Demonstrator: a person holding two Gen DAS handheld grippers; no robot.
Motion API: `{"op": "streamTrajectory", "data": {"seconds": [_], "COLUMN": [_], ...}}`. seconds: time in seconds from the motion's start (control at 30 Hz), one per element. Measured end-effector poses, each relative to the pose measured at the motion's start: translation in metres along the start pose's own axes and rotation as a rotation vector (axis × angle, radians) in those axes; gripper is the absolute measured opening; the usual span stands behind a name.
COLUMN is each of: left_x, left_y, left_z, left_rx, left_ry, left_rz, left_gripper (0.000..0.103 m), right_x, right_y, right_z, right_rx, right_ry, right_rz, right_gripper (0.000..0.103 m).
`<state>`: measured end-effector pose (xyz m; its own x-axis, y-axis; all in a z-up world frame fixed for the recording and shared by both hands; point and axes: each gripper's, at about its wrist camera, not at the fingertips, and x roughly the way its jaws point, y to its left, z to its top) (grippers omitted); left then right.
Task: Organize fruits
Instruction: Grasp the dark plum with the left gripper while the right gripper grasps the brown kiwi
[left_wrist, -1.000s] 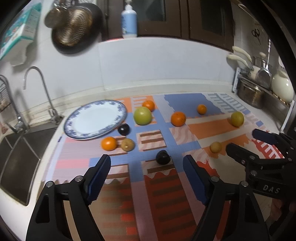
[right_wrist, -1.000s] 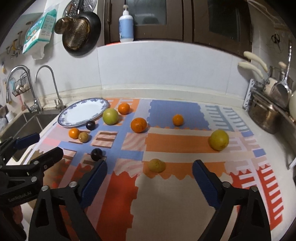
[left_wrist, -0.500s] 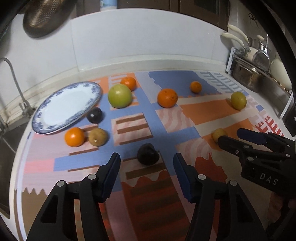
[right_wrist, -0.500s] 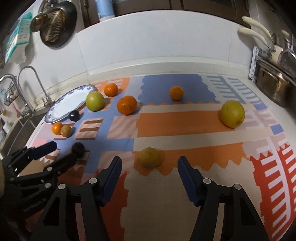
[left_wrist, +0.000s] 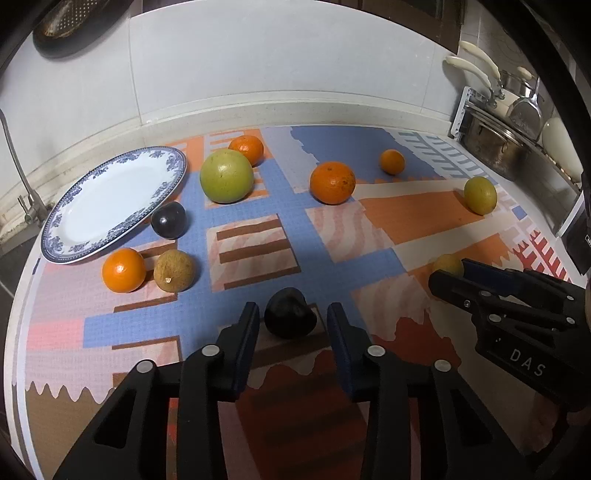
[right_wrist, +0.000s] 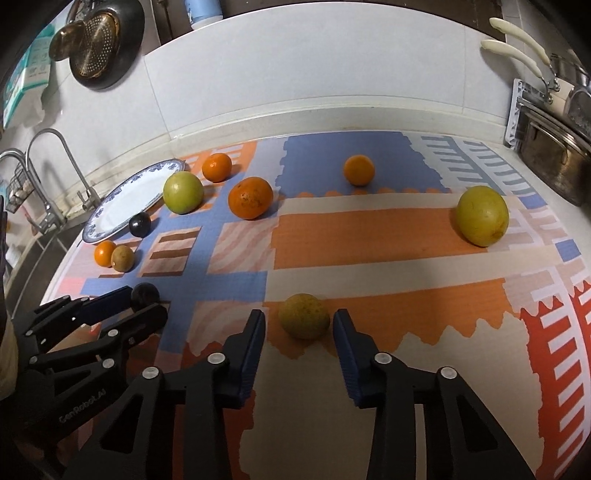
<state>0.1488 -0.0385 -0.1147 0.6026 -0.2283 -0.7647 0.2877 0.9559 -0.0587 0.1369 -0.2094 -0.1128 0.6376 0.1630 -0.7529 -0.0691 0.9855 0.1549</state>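
Fruits (left_wrist: 226, 181) scattered across patterned mat (left_wrist: 255, 251), kitchen counter.

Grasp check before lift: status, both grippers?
Left gripper: jaws just closing, dark fruit between, gaps visible. Right gripper: same on yellow-green fruit. Plate empty; nothing in the way.

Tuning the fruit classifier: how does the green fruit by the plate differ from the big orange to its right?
Colour: the green fruit is pale green, the big orange deep orange. Size: the green fruit looks somewhat larger than the orange. Skin: the green fruit is smooth, the orange dark-speckled. Both are round and sit loose on the patterned mat.
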Motion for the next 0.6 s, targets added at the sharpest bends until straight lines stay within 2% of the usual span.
{"op": "streamTrajectory", "data": {"seconds": [0.1, 0.2, 0.6], "left_x": [0.001, 0.002, -0.025], "left_y": [0.001, 0.002, 0.008], "left_z": [0.000, 0.000, 0.002], "left_rx": [-0.002, -0.009, -0.017], "left_ry": [0.005, 0.007, -0.034], "left_rz": [-0.004, -0.008, -0.005], "left_gripper": [0.029, 0.028, 0.028], "right_x": [0.002, 0.002, -0.016], "right_y": [0.000, 0.001, 0.014], "right_z": [0.001, 0.002, 0.007], "right_rx": [-0.001, -0.012, -0.039], "right_ry": [0.000, 0.000, -0.036], "right_rz": [-0.004, -0.015, 0.022], "right_gripper": [0.035, 0.030, 0.030]}}
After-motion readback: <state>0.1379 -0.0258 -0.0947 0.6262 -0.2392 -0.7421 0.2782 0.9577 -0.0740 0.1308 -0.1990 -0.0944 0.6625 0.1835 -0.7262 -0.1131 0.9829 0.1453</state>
